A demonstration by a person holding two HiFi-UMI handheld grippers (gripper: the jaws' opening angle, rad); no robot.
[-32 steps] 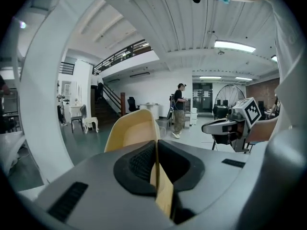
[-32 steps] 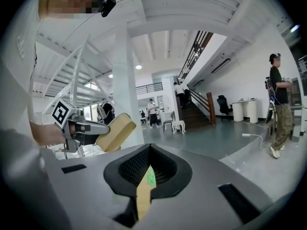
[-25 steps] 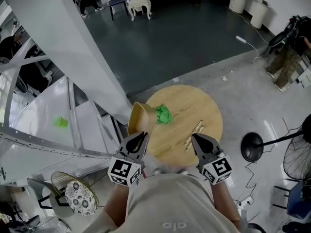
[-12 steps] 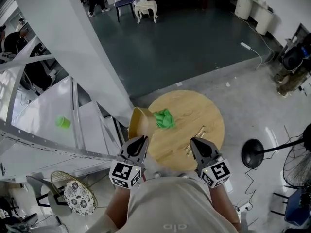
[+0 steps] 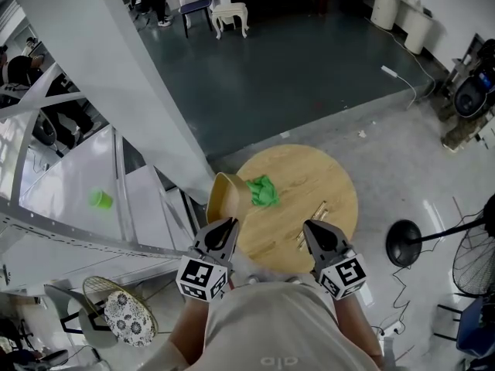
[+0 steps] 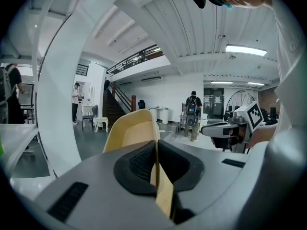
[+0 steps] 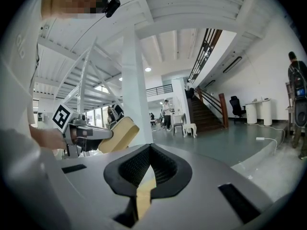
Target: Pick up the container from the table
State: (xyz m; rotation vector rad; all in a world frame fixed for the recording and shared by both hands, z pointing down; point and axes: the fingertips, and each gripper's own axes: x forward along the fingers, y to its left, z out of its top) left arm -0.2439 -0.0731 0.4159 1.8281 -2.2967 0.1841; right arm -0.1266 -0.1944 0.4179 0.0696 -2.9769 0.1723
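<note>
Between the ribbed black fingers (image 6: pixel 139 164) of the left gripper (image 5: pixel 224 227), a thin wall of the container (image 5: pixel 227 199) is sitting pinched, the gap staying narrow. The container is hanging tipped at the desk's (image 5: pixel 325 178) left edge, partly out past the rim. The right gripper (image 5: pixel 314 227) is hovering over the desk's near edge, its fingers (image 7: pixel 165 169) pressing together on nothing. Beyond the desk's far rim, open dark floor (image 5: pixel 294 60) is spreading. A white slanted beam (image 5: pixel 116 76) is crowding its left side, and a black stand base (image 5: pixel 402 242) is sitting off its right. The container is looking smooth, pale yellow and rounded. The round, light-grained wooden desk is bearing a crumpled green thing (image 5: pixel 263 190) and pale wooden sticks (image 5: pixel 313 213).
</note>
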